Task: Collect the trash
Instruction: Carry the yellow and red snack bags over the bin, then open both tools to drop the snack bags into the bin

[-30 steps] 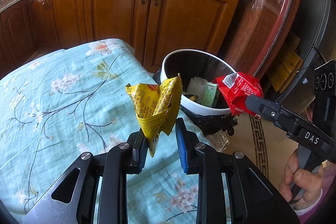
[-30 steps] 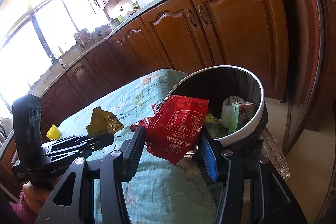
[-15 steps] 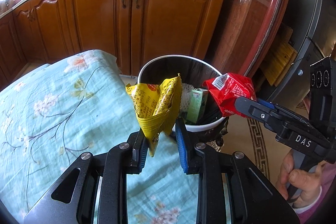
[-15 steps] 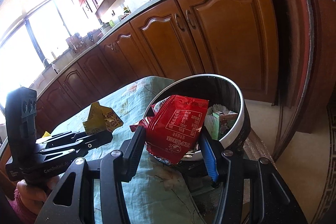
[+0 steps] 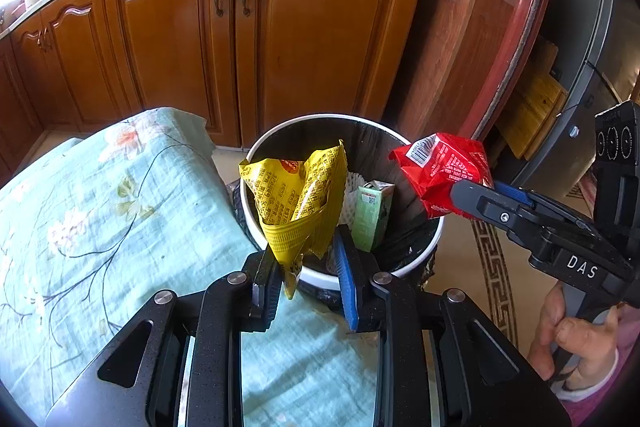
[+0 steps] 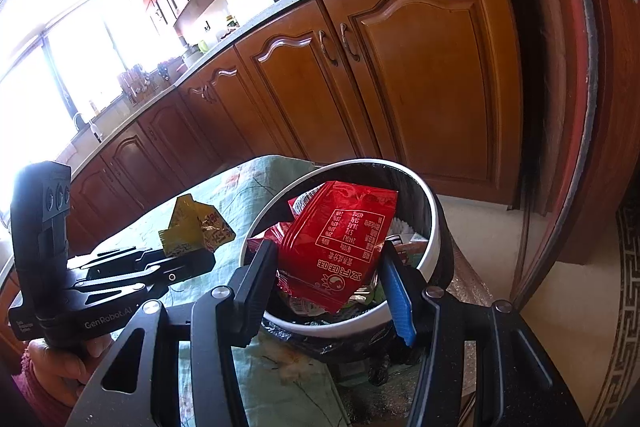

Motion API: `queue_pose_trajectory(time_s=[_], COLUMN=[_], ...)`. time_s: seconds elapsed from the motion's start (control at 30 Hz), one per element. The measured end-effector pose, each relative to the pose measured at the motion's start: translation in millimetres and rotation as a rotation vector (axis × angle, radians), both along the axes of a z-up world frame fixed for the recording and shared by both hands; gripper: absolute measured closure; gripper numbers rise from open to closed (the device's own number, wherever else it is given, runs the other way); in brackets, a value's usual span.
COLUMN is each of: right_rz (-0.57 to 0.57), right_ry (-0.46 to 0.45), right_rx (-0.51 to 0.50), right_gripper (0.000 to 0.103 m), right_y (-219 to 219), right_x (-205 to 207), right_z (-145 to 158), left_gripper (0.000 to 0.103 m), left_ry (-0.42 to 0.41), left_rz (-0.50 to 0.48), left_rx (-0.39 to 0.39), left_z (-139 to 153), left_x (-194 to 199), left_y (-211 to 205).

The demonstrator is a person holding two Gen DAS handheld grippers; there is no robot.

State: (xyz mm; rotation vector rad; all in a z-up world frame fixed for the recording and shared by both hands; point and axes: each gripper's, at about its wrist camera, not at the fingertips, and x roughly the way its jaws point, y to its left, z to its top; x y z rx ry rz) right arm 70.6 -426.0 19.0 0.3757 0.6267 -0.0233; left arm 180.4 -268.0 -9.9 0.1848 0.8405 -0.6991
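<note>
- Your table (image 5: pixel 100 211) with its floral teal cloth lies at left, its corner just beside the bin (image 5: pixel 280 143); brown cabinets (image 5: pixel 320 39) stand behind both.
- Your left tongs (image 5: pixel 306 277) are partly closed, pinching the yellow wrapper (image 5: pixel 296 195) at its bottom tip; the wrapper stands upright in front of the bin's near rim.
- Inside the bin you can see a green carton (image 5: pixel 374 213) against white foam netting (image 5: pixel 352 195), with nothing between the wrappers and the opening.
- Your right tongs (image 6: pixel 330 285) are closed partway on the red packet (image 6: pixel 340 239), which hangs over the bin mouth.
- Since a second ago, both tongs have come closer to the bin: it now fills more of each view, and the red packet has moved from beside the rim to above the opening.
</note>
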Motion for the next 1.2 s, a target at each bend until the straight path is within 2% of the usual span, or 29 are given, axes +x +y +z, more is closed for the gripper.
queue_pose_trajectory(time_s=[0.6,1.2], right_rz=[0.012,0.059], right_ry=[0.058,0.145], right_rx=[-0.033,-0.074], right_gripper=[0.051,0.048], right_y=[-5,-10], right_x=[30,54], right_z=[-10,-19], left_gripper=[0.080,0.079], left_ry=[0.018,0.091], left_rz=[-0.021,-0.027], left_rx=[0.055,0.127], left_z=[-10,-32], left_x=[29,54], left_y=[-34,-54])
